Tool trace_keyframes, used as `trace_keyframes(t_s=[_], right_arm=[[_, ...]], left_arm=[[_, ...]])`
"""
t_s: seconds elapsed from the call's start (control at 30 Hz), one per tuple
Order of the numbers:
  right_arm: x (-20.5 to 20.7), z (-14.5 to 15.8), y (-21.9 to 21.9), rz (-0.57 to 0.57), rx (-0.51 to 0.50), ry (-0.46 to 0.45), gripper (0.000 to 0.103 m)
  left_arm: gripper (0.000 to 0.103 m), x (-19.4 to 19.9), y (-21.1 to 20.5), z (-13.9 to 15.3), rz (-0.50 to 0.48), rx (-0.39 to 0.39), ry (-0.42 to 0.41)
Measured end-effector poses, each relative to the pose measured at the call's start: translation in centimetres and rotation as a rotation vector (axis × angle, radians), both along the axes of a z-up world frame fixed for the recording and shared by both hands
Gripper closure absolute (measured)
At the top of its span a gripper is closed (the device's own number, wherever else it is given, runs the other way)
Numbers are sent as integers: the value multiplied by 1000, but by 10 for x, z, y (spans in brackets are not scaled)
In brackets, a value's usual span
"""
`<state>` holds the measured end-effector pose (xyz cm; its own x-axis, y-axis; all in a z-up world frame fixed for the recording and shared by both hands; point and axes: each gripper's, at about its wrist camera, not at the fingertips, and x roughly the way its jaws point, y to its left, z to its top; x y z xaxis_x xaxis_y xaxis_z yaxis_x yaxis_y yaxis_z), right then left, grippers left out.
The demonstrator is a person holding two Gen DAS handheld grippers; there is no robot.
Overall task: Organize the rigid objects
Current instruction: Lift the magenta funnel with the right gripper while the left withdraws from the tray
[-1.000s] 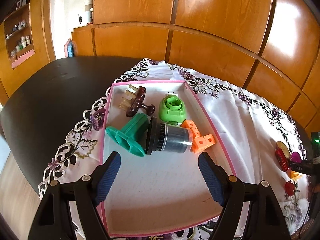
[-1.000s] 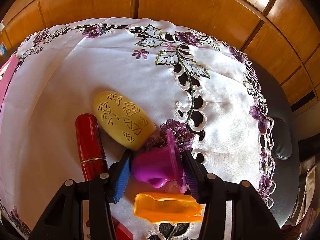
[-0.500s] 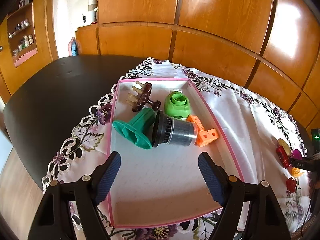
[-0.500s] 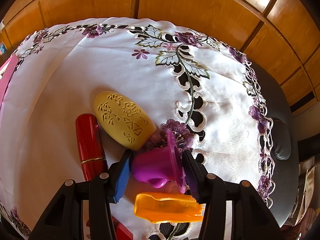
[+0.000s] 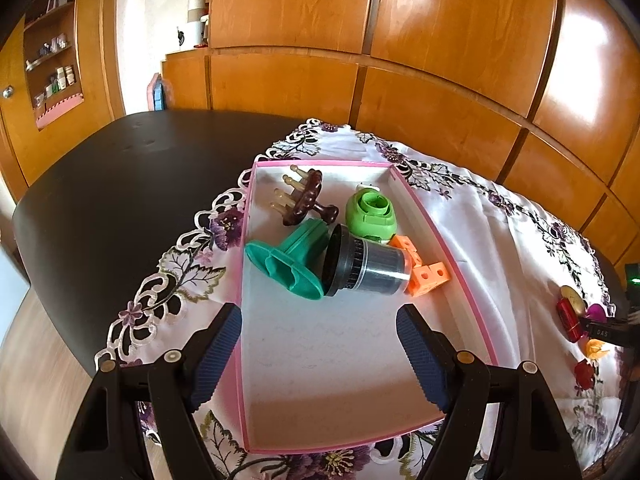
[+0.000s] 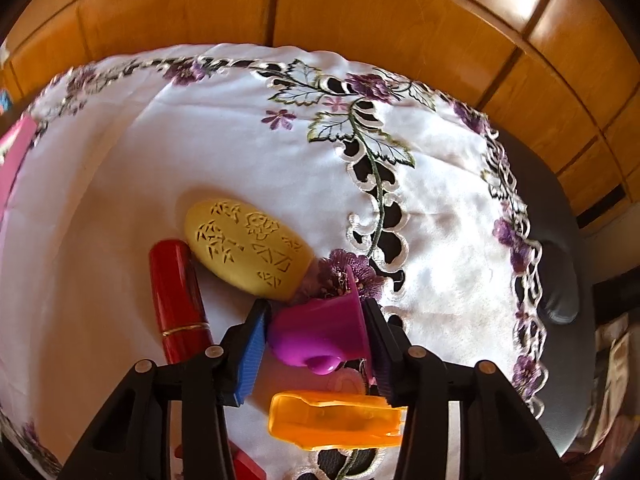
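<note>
Grip check: your right gripper fingers have just been closing and now pinch the magenta cup, lying on its side near the yellow oval case. Left gripper hangs wide and empty over the pink tray, well apart from the cup, presumably the drop spot.

The cloth is white, smooth & a bit shiny, w/ stitched purple flowers and lacy holes. The purple cup is smooth shiny plastic. The yellow oval is matt plastic w/ cut-out shapes. The red tube is glossy w/ a gold metal ring. The wall is shiny wood. The table is dark & matt. The box has pink card edges.
</note>
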<state>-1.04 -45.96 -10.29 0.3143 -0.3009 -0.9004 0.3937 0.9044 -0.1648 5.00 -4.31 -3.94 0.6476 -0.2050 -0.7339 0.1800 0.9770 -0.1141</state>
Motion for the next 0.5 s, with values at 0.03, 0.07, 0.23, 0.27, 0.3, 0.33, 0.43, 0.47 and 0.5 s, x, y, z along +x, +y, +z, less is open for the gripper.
trace_keyframes(t_s=[0.03,0.07,0.23,0.27,0.3,0.33,0.43,0.47,0.5], right_arm=[[0,0,0,-1,0,-1,56],[-1,1,-1,-8,7,-8,56],[-4,10,-7,-40,10,-59,57],[-6,13,-9,-51,11,-78,57],[-6,16,-11,-59,12,-93,57],[-8,20,-14,-72,16,-115,57],[-10,24,-18,-98,25,-139,57],[-10,24,-19,-102,28,-139,57],[-10,25,-20,-107,28,-141,57]], left_arm=[[23,0,0,0,0,0,1],[23,0,1,-1,1,0,2],[23,-1,1,1,2,-2,-5],[23,-1,1,2,2,-3,-6],[23,-1,1,2,3,-4,-8],[23,-1,2,3,3,-5,-9],[23,-1,3,3,6,-7,-9],[23,-1,4,4,7,-6,-9],[23,-2,5,3,8,-6,-8]])
